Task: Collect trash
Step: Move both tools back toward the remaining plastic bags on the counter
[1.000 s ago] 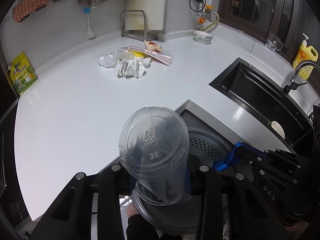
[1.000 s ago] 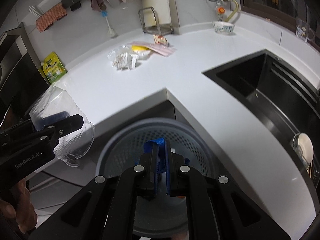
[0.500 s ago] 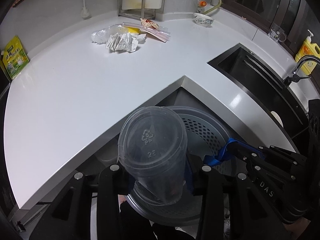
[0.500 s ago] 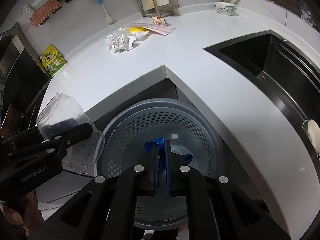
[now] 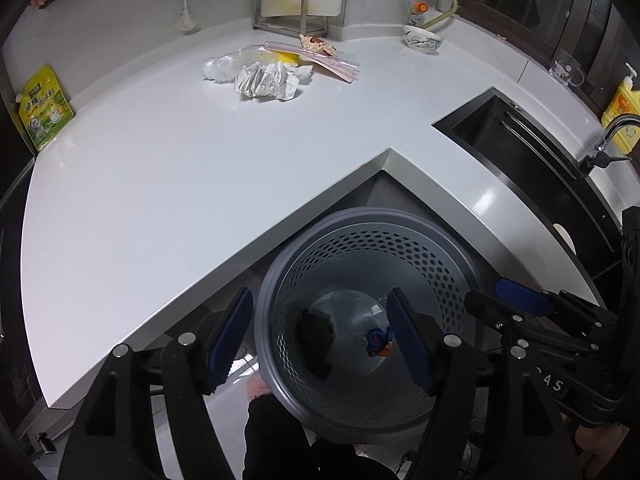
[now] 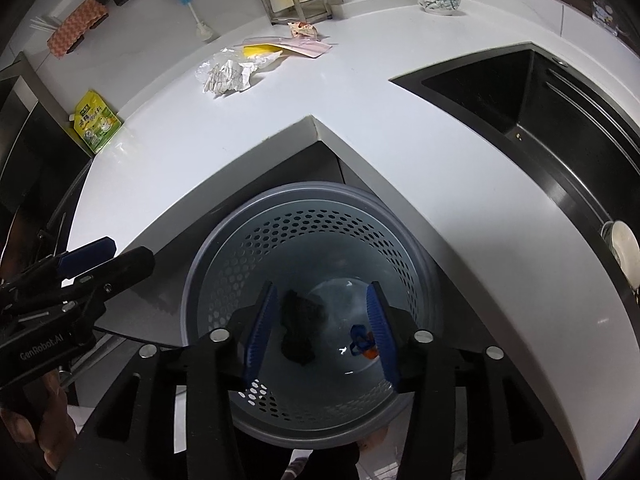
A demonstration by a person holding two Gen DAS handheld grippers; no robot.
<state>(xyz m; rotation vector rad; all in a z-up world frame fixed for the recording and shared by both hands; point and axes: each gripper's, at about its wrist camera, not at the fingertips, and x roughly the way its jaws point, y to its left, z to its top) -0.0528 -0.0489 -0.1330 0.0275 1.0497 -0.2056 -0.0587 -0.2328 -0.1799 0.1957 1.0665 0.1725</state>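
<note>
Left gripper and right gripper, both spread wide and empty, above the perforated grey bin. Inside it: what looks like a clear cup, a dark wad and a blue scrap. Crumpled wrappers on the counter at 11 o'clock.
</note>
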